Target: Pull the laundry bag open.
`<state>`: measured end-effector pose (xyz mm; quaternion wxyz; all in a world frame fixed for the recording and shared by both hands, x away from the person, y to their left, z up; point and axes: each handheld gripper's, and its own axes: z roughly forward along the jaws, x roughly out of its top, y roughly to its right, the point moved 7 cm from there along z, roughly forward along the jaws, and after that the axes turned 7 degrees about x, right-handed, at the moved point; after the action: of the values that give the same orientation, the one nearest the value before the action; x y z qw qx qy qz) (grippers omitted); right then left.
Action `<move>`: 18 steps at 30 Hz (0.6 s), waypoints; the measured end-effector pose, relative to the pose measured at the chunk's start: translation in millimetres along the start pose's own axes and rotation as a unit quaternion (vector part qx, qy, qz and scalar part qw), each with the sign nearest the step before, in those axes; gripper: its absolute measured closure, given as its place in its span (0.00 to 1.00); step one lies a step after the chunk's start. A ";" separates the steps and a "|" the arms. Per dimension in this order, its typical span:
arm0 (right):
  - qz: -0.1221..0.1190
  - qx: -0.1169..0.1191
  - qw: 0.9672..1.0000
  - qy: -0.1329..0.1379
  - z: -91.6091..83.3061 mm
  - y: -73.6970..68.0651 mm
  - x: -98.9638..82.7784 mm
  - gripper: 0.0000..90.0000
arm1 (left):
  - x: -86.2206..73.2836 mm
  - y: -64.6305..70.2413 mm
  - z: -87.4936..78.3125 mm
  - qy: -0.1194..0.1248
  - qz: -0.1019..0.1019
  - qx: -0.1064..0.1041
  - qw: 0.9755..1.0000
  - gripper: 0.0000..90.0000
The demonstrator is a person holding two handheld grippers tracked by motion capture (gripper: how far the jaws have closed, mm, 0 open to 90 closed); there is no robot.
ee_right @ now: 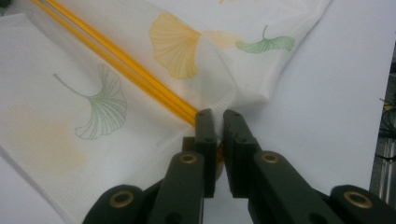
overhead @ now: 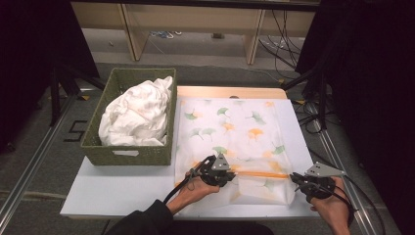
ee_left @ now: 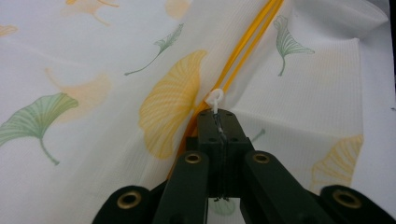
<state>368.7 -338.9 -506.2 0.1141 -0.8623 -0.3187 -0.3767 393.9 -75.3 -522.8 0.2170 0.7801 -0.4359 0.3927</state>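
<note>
Item: ginkgo-print mesh laundry bag point(overhead: 240, 142), flat on the desk point(overhead: 117, 193). Left gripper point(ee_left: 215, 119) fingers pinched its white zipper pull point(ee_left: 215, 99); right gripper point(ee_right: 216, 122) pinched the bag's edge. Zipper travel seemingly partway; clothes point(overhead: 139, 115) remained in basket point(overhead: 98, 149).

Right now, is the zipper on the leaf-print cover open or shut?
Cannot tell for sure. The orange zipper runs as a closed-looking line between the left hand-held gripper, pinching its white pull, and the right hand-held gripper.

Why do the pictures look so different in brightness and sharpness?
High view: the white table and leaf-print bag are brightly lit, the room's sides almost black, and details soft. Left gripper view: even light, crisp leaves, the near black jaws slightly blurred. Right gripper view: the orange zipper is sharp, with soft shadows in the folds.
</note>
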 end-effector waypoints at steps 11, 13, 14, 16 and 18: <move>-0.006 0.001 1.000 0.001 1.2 3.7 -2.1 0.96 | -11.5 -10.3 -14.3 -0.011 0.002 0.013 1.000 0.99; -0.005 -0.006 1.000 -0.001 0.4 5.2 -2.5 0.96 | -13.1 -9.7 -16.8 -0.005 -0.004 0.010 1.000 0.99; 0.010 -0.005 1.000 -0.004 0.3 3.2 -3.7 0.96 | -14.5 -9.5 -17.5 -0.005 -0.013 0.011 1.000 0.99; 0.008 -0.002 1.000 -0.005 0.4 5.3 -4.8 0.96 | -16.8 -10.7 -20.4 -0.009 -0.013 0.012 1.000 0.99; 0.015 -0.007 1.000 -0.004 0.2 7.1 -6.1 0.96 | -18.6 -11.9 -22.9 -0.009 -0.014 0.013 1.000 0.99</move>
<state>370.3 -347.1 -510.4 0.1125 -0.8690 -0.3037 -0.3741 388.5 -44.0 -524.0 0.2086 0.7921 -0.4222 0.3883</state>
